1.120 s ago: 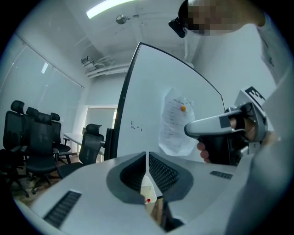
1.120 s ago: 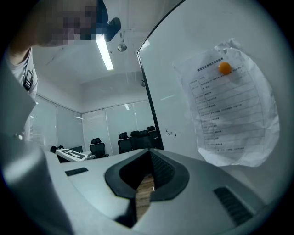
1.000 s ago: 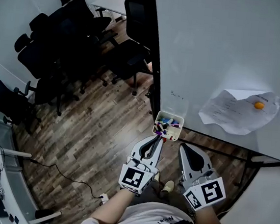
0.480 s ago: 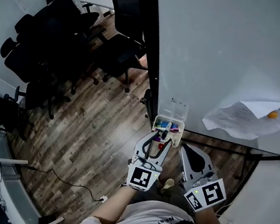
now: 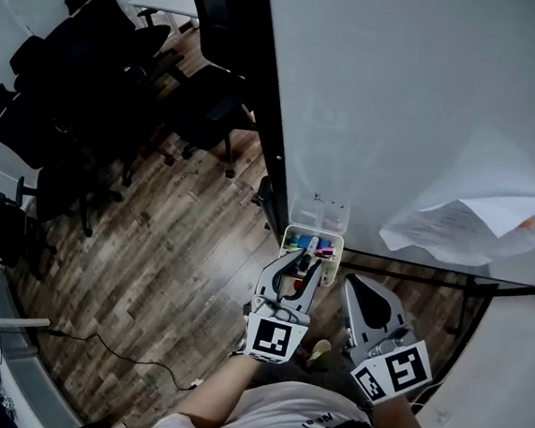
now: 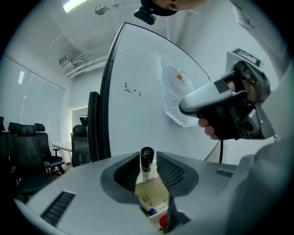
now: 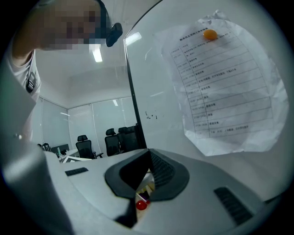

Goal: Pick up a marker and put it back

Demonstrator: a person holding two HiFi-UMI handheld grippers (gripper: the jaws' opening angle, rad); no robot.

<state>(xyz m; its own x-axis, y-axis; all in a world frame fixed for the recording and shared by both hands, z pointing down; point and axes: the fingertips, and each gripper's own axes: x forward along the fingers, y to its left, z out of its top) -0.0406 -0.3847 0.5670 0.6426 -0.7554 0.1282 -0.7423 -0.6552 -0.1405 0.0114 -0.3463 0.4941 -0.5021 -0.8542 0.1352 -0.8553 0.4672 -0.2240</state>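
Note:
A small white tray (image 5: 290, 240) holding several markers hangs at the whiteboard's lower left edge. My left gripper (image 5: 302, 264) reaches over it. A black-capped marker (image 6: 146, 158) stands upright between its jaws, which are closing; a thin gap still shows beside the marker. The same marker (image 5: 307, 255) pokes up out of the tray in the head view. My right gripper (image 5: 354, 285) hangs to the right of the tray, shut and empty. In the right gripper view my right gripper (image 7: 149, 161) points at the tray, and a red cap (image 7: 141, 205) shows below it.
The whiteboard (image 5: 401, 99) fills the right side, with a black frame edge (image 5: 269, 152). A crumpled printed sheet (image 5: 464, 223) is pinned to it by an orange magnet (image 5: 528, 222). Black office chairs (image 5: 92, 79) stand on the wood floor at the left. A cable (image 5: 94, 356) lies on the floor.
My left gripper moved forward over the tray and its jaws went from shut to apart, with a marker now standing between them. The right gripper stayed put.

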